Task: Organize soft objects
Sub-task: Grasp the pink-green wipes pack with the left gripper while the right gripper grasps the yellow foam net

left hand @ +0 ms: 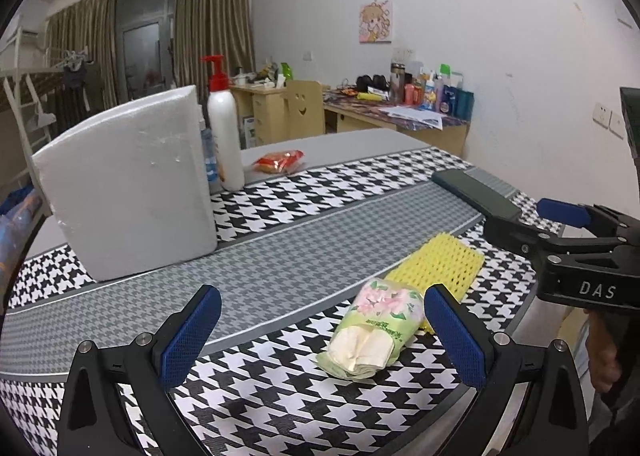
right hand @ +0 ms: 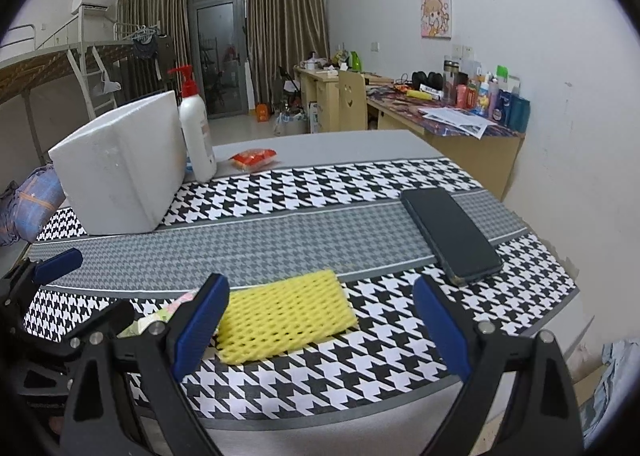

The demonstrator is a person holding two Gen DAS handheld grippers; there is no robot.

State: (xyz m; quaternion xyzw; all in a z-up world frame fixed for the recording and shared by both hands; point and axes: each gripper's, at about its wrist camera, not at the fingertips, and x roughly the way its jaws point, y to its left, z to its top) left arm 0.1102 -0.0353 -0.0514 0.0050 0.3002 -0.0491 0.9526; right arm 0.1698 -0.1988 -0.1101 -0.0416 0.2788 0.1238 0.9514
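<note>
A green floral tissue pack (left hand: 374, 330) lies on the houndstooth cloth near the table's front edge, between my left gripper's open jaws and close to the right finger. My left gripper (left hand: 320, 332) is open and empty. A yellow foam net sleeve (left hand: 438, 266) lies just behind the pack; in the right wrist view the sleeve (right hand: 284, 314) sits between my right gripper's open jaws, near the left finger. My right gripper (right hand: 320, 322) is open and empty; it also shows in the left wrist view (left hand: 528, 215). The pack is mostly hidden in the right wrist view (right hand: 160, 318).
A white foam box (left hand: 128, 183) stands at the back left, with a white pump bottle (left hand: 224, 135) beside it. A red snack packet (left hand: 280, 160) lies behind. A black phone (right hand: 450, 234) lies at the right on the cloth (right hand: 280, 240). A cluttered desk (right hand: 460, 119) stands by the wall.
</note>
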